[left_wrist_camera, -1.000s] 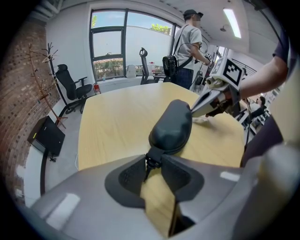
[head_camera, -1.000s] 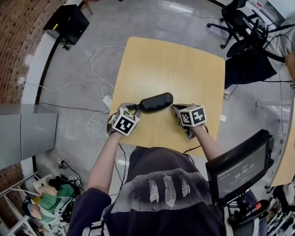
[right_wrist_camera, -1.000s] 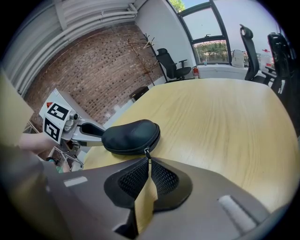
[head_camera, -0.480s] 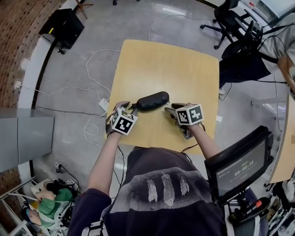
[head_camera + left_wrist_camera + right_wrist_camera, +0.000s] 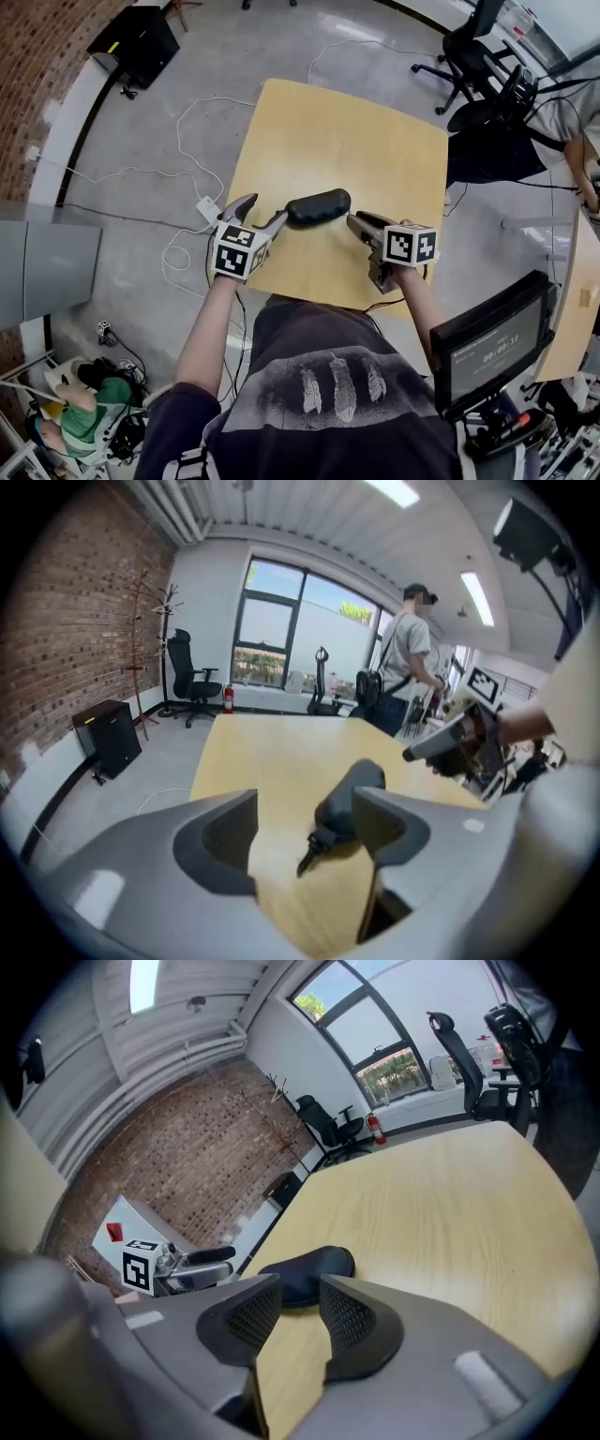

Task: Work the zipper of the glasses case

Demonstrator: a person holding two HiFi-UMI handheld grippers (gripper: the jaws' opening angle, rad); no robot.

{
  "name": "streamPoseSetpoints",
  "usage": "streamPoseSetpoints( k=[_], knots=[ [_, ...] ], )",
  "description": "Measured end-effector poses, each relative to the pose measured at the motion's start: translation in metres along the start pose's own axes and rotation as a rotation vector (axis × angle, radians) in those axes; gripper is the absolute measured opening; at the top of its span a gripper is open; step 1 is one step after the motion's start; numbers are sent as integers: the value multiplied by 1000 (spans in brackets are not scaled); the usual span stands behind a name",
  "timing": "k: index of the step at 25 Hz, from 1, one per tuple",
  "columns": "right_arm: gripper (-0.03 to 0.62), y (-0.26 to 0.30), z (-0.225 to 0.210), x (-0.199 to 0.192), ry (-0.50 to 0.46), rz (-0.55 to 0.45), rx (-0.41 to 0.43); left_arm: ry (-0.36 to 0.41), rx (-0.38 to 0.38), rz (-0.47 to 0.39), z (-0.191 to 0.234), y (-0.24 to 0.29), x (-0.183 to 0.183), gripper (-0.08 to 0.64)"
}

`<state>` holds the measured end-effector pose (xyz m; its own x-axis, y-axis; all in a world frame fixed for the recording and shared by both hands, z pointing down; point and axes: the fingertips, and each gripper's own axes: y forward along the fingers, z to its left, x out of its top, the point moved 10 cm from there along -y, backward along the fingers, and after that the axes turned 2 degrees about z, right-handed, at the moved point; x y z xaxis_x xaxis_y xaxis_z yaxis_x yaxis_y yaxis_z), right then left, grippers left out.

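Head view: glasses case [image 5: 319,206], dark and oblong, lies flat on the table [image 5: 347,122] near its front edge, lid down by the look of it. Left gripper [image 5: 264,211] sits just off the case's left end, right gripper [image 5: 355,219] just off its right end. Neither touches it.

Left gripper view: the jaws have just been opening and stand wide, released. The zipper pull [image 5: 312,847] trails off the near end of the case and shows in the gap, ahead of the pads. Nothing is pinched.

Right gripper view: the jaws have just been closing a little but remain apart, with a narrow gap. The case lies beyond the tips, and nothing is between the pads. The left gripper is visible across the case.

Whether the zipper is run closed or open I cannot tell.

Judgement: a fresh grasp is due. Pin the right end of the case first so it cannot slide or spin. Bring the left pads squarely onto the flat of the pull, well onto the tab and not its tip. Then draw along the seam, following the curve of the end and not pulling straight out, which would likely drag the case.
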<state>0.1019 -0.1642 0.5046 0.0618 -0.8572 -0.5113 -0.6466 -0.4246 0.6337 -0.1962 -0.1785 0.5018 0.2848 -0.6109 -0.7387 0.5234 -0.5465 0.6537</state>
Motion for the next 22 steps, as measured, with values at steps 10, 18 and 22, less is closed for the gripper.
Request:
streamPoseSetpoints(
  k=[10,18,22],
  knots=[
    [2,-24,55,42,-118,-170,214,-22,-22,-199,-10,-48,50,0],
    [2,-108,83,28,-283,-269,430,-29,1,-259,-114,-85,55,0],
    [2,-139,86,35,-318,-253,489,-46,12,-277,-149,-96,73,0]
  ],
)
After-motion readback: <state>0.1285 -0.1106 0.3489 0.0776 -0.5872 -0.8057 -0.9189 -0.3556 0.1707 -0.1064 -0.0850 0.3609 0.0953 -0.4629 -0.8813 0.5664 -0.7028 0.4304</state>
